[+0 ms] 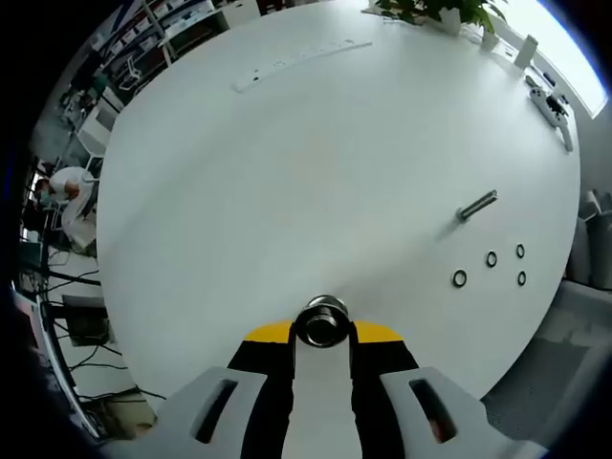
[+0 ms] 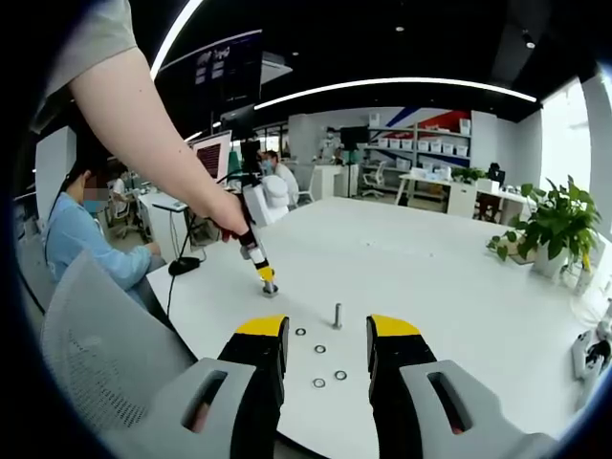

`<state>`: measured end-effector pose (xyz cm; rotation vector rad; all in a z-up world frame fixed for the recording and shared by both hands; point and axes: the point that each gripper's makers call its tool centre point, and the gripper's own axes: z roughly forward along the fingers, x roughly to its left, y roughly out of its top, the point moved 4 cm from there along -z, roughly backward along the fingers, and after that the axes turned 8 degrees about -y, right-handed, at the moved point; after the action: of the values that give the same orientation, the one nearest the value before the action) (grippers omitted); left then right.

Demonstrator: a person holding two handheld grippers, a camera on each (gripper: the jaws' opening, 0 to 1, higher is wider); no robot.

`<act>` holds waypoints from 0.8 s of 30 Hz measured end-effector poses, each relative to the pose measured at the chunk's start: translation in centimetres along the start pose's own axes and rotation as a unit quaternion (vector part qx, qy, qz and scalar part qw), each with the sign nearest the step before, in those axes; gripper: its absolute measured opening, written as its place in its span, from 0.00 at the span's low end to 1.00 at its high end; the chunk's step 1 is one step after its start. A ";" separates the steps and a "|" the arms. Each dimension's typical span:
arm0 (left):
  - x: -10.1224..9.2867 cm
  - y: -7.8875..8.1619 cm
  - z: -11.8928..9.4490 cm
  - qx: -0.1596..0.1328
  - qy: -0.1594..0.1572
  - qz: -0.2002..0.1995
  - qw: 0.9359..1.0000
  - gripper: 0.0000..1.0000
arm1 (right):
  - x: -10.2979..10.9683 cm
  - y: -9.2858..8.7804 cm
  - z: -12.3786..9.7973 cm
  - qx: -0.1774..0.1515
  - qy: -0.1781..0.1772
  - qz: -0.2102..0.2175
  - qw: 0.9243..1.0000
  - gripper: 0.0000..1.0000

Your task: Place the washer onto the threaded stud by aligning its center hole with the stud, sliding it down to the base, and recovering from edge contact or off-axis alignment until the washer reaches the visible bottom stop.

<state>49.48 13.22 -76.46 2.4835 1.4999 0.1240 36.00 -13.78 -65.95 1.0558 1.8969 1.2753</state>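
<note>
White tabletop (image 2: 449, 287) carries all task parts. Threaded stud (image 2: 338, 315) stands upright at lower centre of right gripper view, long axis vertical, in line with gap between right gripper (image 2: 326, 346) fingers, spread wide, empty. Four washers (image 2: 320, 349) lie flat around stud base, none on it yet. Left gripper (image 2: 265, 281) sits left of stud, fingers clenched on metal cylinder (image 1: 323, 321). Judgement: right gripper nearer washers; pick one, then centre hole over stud top.
</note>
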 end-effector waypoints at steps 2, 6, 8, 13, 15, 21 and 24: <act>0.0 0.0 0.0 0.000 -0.001 0.000 1.000 0.20 | 0.0 0.0 0.0 0.000 -0.001 0.000 1.000 0.35; 0.0 -0.1 0.0 -0.002 -0.002 0.003 1.000 0.20 | 0.0 0.0 0.0 0.000 -0.002 0.000 1.000 0.35; 0.0 -0.1 0.1 -0.002 -0.003 0.003 1.000 0.20 | 0.0 -0.1 0.0 0.001 -0.002 -0.001 1.000 0.35; 0.0 -0.3 0.1 -0.002 -0.005 0.002 1.000 0.20 | -0.1 -0.1 0.0 0.002 -0.004 0.000 1.000 0.35; -0.1 -0.3 0.1 -0.003 -0.005 0.004 1.000 0.20 | -0.1 -0.1 -0.1 0.000 -0.005 -0.001 1.000 0.35; 0.0 -0.4 0.0 -0.010 -0.002 0.008 1.000 0.20 | -0.2 -0.1 -0.1 0.001 -0.007 -0.001 1.000 0.35; 0.0 -0.4 0.1 -0.011 -0.005 0.004 1.000 0.21 | -0.2 -0.1 -0.1 0.001 -0.007 -0.001 1.000 0.35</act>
<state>49.13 13.41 -76.62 2.4707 1.4767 0.1291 36.00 -13.99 -65.97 1.0609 1.8885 1.2622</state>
